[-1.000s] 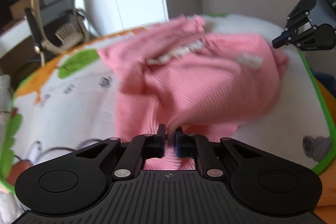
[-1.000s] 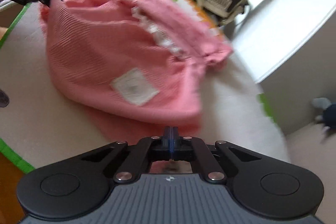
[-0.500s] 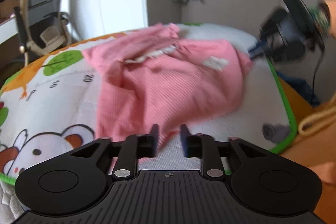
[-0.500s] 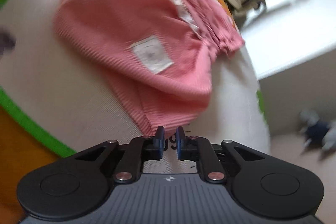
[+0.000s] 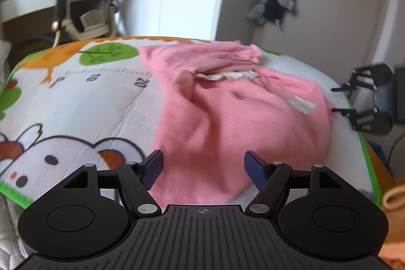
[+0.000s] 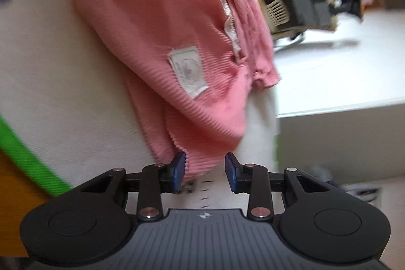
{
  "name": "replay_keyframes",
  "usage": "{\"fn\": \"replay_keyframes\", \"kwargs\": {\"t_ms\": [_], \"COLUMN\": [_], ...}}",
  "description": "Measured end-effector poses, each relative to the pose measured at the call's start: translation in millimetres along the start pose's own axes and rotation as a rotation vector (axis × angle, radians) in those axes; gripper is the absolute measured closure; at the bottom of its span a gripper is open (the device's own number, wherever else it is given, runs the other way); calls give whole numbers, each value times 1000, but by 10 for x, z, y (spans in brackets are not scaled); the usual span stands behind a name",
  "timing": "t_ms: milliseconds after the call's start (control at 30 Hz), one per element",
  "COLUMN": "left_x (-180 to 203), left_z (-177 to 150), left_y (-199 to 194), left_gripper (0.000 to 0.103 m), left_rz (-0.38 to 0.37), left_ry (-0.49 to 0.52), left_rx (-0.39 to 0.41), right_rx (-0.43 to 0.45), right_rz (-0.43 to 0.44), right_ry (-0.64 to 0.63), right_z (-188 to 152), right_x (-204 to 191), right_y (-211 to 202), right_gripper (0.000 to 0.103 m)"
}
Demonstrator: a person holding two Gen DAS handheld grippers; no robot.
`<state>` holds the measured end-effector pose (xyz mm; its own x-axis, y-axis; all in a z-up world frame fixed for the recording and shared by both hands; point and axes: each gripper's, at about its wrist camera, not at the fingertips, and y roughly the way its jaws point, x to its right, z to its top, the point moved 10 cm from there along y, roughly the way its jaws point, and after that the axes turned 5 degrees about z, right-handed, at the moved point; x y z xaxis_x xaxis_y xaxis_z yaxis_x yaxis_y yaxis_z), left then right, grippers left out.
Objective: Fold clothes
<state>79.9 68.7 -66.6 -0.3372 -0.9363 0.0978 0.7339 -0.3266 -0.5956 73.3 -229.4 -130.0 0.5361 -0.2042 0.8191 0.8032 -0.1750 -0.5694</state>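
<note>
Two hand-held grippers are in view, one in each of our hands, and both are released with their jaws spread wide. Our left hand-held gripper [image 5: 203,163] hovers at the near edge of the pink garment [image 5: 227,113], its blue pads [image 5: 153,165] on either side of the cloth without pinching it. Our right hand-held gripper [image 6: 204,172] sits at another edge of the garment [image 6: 162,24]; the ribbed hem lies between its jaws and seems to brush the left pad [image 6: 178,168], though the jaws stand well apart. From the left wrist view we also see the right hand-held gripper [image 5: 336,99] at the far right, just beside the garment's side. The garment lies crumpled in a loose heap on a mat [image 5: 76,103] printed with cartoon animals, a green tree and a number ruler, edged in green. A white patch [image 6: 188,70] shows on the ribbed fabric, and a strip of white trim [image 6: 226,9] runs along a fold. Behind the mat we see an office chair [image 5: 86,4] by a white wall, and a soft toy [image 5: 274,6] hanging on the grey wall. Both views are somewhat blurred.
</note>
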Motion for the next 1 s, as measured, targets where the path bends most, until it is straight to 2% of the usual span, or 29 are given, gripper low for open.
{"fn": "replay_keyframes", "kwargs": {"t_ms": [67, 100, 133, 167, 233, 367, 433, 600, 733, 800, 867, 900, 1000], "left_x": [-51, -69, -89, -112, -185, -281, -277, -265, -368, -392, -365, -345, -280], "left_z": [-5, -8, -16, -28, -37, -17, -23, -96, -72, -2, 76, 115, 244], "left_y": [56, 82, 109, 130, 132, 38, -4, -38, -71, -109, -116, -101, 1], "left_gripper": [28, 30, 37, 54, 74, 84, 84, 84, 81, 76, 61, 58, 52], "left_rz": [-6, -10, -8, 8, 48, 60, 67, 60, 59, 36, 10, 9, 48], "left_ry": [-31, -44, -50, -47, -45, -54, -29, 6, -40, -73, -82, -78, -45], "left_rx": [-1, -2, -3, -5, -5, 25, 37, 29, 36, 51, 51, 48, 27], "right_rx": [0, 2, -4, -10, -38, -119, -154, -247, -240, -182, -91, -44, 100], "right_rz": [-41, -53, -47, -41, -34, -38, -14, 109, 150, 153, 163, 175, 229], "right_ry": [-10, -12, -14, -16, -18, -9, -10, -39, 107, 239, 379, 428, 542], "right_z": [17, 25, 17, 10, -48, -278, -348, -607, -676, -544, -323, -214, 153], "right_x": [-21, -35, -35, -34, 24, 271, 281, 84, 326, 617, 925, 1016, 1244], "right_y": [83, 109, 106, 103, 68, 19, 33, 128, 162, 170, 185, 172, 197], "right_gripper": [81, 91, 100, 100, 100, 100, 100, 100, 100, 100, 98, 94, 85]}}
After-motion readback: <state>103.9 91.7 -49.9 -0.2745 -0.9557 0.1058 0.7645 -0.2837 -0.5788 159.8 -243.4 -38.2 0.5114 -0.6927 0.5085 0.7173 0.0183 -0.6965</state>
